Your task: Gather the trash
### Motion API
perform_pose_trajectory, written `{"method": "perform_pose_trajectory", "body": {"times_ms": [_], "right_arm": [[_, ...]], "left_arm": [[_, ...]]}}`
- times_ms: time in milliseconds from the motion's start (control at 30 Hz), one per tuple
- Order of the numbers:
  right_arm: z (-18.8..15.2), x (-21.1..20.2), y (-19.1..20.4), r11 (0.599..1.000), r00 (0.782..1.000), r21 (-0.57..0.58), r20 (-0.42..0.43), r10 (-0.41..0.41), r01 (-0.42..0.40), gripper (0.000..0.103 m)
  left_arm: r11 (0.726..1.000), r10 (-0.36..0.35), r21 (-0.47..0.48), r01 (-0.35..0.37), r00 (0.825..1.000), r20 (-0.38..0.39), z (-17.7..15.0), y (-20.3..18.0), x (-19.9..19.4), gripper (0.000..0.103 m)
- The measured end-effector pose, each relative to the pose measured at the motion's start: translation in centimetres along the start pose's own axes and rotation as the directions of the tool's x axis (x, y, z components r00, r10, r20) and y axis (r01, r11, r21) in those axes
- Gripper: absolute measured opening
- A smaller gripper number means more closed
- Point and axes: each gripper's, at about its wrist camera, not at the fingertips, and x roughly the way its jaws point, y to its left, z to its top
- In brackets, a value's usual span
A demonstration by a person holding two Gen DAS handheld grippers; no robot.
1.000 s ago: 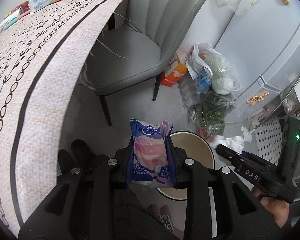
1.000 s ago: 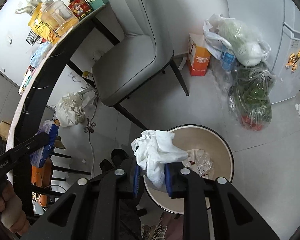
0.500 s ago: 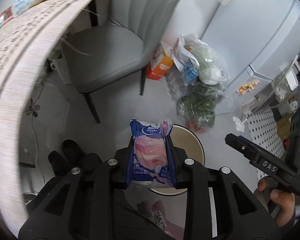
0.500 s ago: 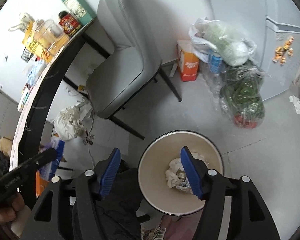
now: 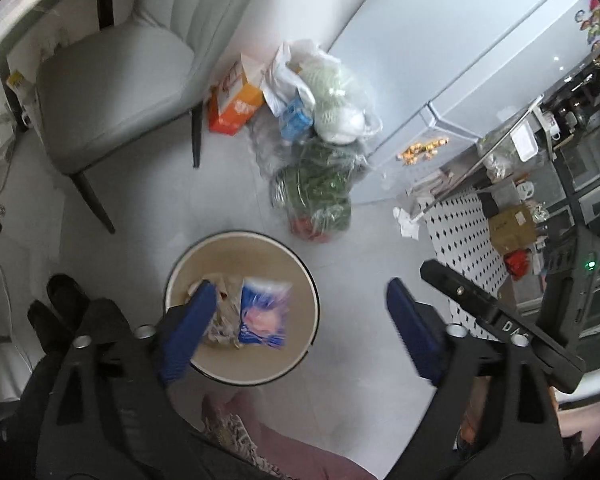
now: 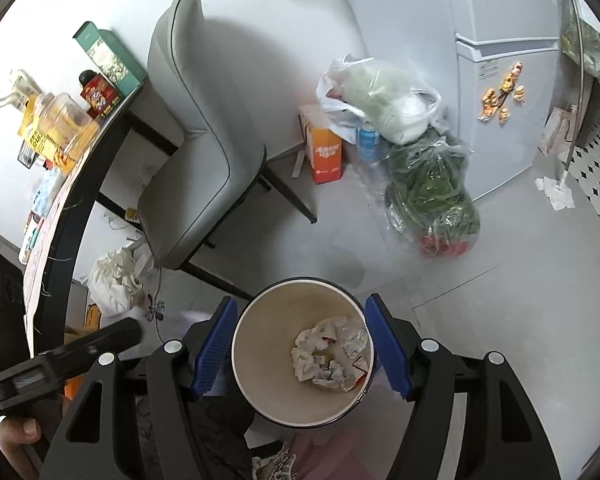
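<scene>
A round cream trash bin (image 5: 300, 268) with a dark rim stands on the floor below both grippers; it also shows in the right wrist view (image 6: 260, 360). My left gripper (image 5: 296, 336) is open and empty above it. A blue and pink tissue packet (image 5: 262, 314) lies blurred inside the bin beside crumpled paper (image 5: 224, 320). My right gripper (image 6: 302, 350) is open and empty over the bin, where crumpled white tissue (image 6: 330, 354) lies at the bottom.
A grey chair (image 6: 204, 148) stands by the table (image 6: 76, 184) at the left. An orange carton (image 6: 324, 148) and plastic bags of greens (image 6: 432, 196) sit by the white fridge (image 6: 496, 60). A white bag of trash (image 6: 116, 284) lies under the table.
The right gripper opened and dropped its white tissue into the bin. Then the left gripper swung over the bin, opened and let go of the tissue packet, which is now inside.
</scene>
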Motion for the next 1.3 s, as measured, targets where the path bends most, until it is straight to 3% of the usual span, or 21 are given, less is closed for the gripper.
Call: {"method": "perform_pose_trajectory", "body": {"times_ms": [167,500,667,1100,1300], "right_arm": [[-0.7,-0.1,1.4,1.0,1.0,-0.012,-0.011,0.021,-0.021,0.071],[-0.8,-4.9,7.7,0.992,0.997,-0.116,0.056,0.056,-0.049,0.089],[-1.0,-8.0,11.3,0.983,0.994,-0.181,0.095,0.06,-0.042,0.095],[-4.1,-14.9,18.9,0.956,0.981,-0.289,0.16,0.105,-0.055,0.095],[-5.9,-17.0,21.1,0.941,0.982,-0.336,0.163,0.098,-0.038,0.095]], "left_arm": [[0.999,0.046,-0.009,-0.045,0.997,0.058,0.4,1.0,-3.2,0.091],[0.993,0.118,-0.04,-0.112,0.97,0.213,0.1,2.3,-11.6,0.094],[0.989,0.151,-0.047,-0.143,0.944,0.294,-1.2,2.7,-16.1,0.097],[0.982,0.19,-0.105,-0.159,0.877,0.442,-5.6,4.5,-25.9,0.097],[0.963,0.267,-0.16,-0.216,0.831,0.488,-8.9,5.5,-30.0,0.097]]}}
